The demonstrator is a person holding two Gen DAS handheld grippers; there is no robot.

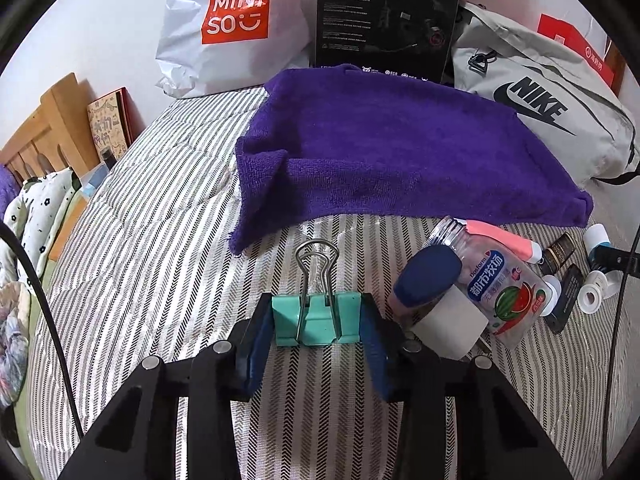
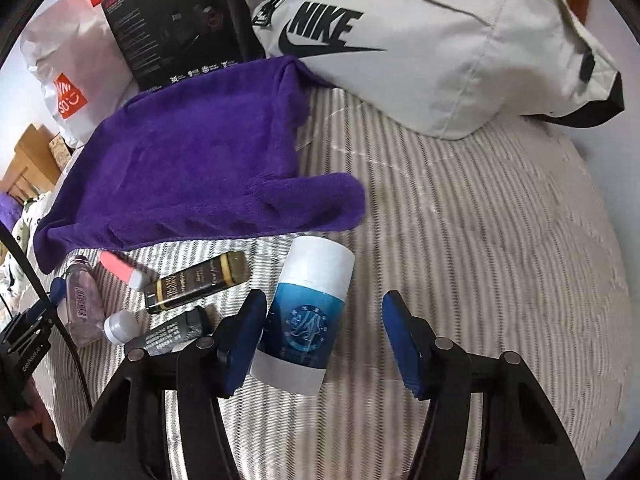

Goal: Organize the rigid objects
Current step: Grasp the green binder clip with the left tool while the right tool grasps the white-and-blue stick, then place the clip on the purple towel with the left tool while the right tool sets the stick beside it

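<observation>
Binder clip [image 1: 316,318], teal with silver wire handles, gripped between the blue pads of the left tongs [image 1: 317,324], above the striped bed cover [image 1: 160,240]. Left tongs narrowed onto the clip's two sides, handles pointing away toward the purple towel [image 1: 380,152].

Right tongs [image 2: 324,332] spread wide, nothing held; left pad touching or just beside a blue-and-white cylinder [image 2: 306,316] lying on the bed, right pad well apart from it.

Just right of the clip in the left view: clear plastic jar [image 1: 496,280] on its side with a watermelon label, contents not discernible. Dark blue cap [image 1: 430,272] of a bottle in front of it, and a white cylinder end [image 1: 450,326] beside. Pink tube [image 1: 504,240] lying behind the jar.

From the right view, left of the cylinder: brown-and-gold tube [image 2: 196,282], small dark tube with a white cap [image 2: 160,334], all loose on the bed near the towel's front edge.

Behind the towel: grey Nike bag [image 2: 420,52], zipped, contents unseen; black product box [image 1: 384,20] standing upright; white Miniso shopping bag [image 1: 232,28] leaning against the wall.
</observation>
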